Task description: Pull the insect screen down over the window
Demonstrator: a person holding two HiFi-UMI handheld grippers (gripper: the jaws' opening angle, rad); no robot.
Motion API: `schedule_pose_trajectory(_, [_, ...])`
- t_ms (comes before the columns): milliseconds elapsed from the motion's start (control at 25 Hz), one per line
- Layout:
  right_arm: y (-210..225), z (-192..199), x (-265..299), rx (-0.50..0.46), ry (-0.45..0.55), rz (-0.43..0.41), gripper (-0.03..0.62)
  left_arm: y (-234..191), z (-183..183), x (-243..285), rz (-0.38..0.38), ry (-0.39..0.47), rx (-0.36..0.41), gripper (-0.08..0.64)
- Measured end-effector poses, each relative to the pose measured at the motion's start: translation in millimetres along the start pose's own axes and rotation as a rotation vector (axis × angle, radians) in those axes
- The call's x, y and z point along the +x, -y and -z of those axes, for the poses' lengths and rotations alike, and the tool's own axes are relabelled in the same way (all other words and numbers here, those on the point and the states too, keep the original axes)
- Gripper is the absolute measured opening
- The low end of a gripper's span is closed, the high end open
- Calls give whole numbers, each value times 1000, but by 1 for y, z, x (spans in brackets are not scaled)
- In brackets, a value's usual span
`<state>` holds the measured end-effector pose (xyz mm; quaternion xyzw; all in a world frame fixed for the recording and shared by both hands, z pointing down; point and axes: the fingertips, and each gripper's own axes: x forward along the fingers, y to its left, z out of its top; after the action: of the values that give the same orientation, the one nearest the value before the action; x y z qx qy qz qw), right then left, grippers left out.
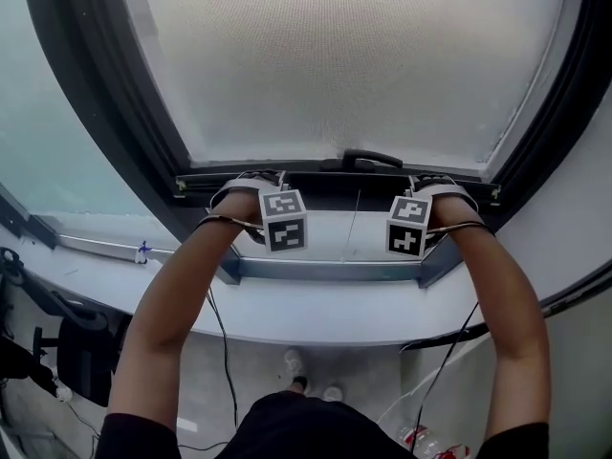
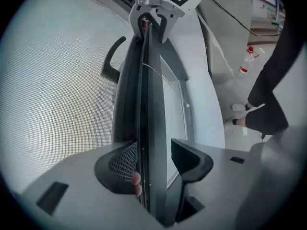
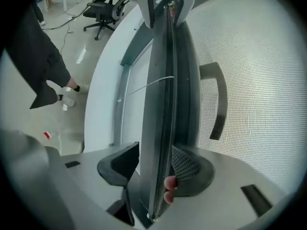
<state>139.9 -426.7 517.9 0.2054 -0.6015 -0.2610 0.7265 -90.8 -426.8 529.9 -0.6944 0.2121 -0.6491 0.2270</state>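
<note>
The screen point(image 1: 354, 55) is nearly down, mesh covering most of the opening and its bar point(image 1: 325, 178) hanging just above the bottom of the window frame point(image 1: 115, 113). The right gripper point(image 3: 154, 166) has both pads closed on the bar. The left gripper point(image 2: 154, 157) straddles it, jaws wide, the mesh-side pad touching and the room-side pad a sliver off. That's the worry: if one side bites and the other slides, the bar could tip and jam in the side tracks, or slip free and spring back up. The bar's long axis runs level, left to right, parallel to the sill point(image 1: 316, 314), and the screen's free edge points straight down.
</note>
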Motion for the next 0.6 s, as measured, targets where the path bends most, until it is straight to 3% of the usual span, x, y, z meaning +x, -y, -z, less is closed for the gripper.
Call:
schedule_pose_trajectory(200, [4,1,5,5,-18,54,216,-6,1,5,-110,5,16,222])
schedule_pose_trajectory(360, [5,0,4,8,-15,56,216,-7,0,5,-104,13,-13,222])
schedule_pose_trajectory(520, [6,0,7,18,-17,129,216,-9,1,8,-193,8,10,222])
schedule_pose_trajectory(600, [5,0,7,19,-7,137,216,-8,1,7,-189,13,8,222])
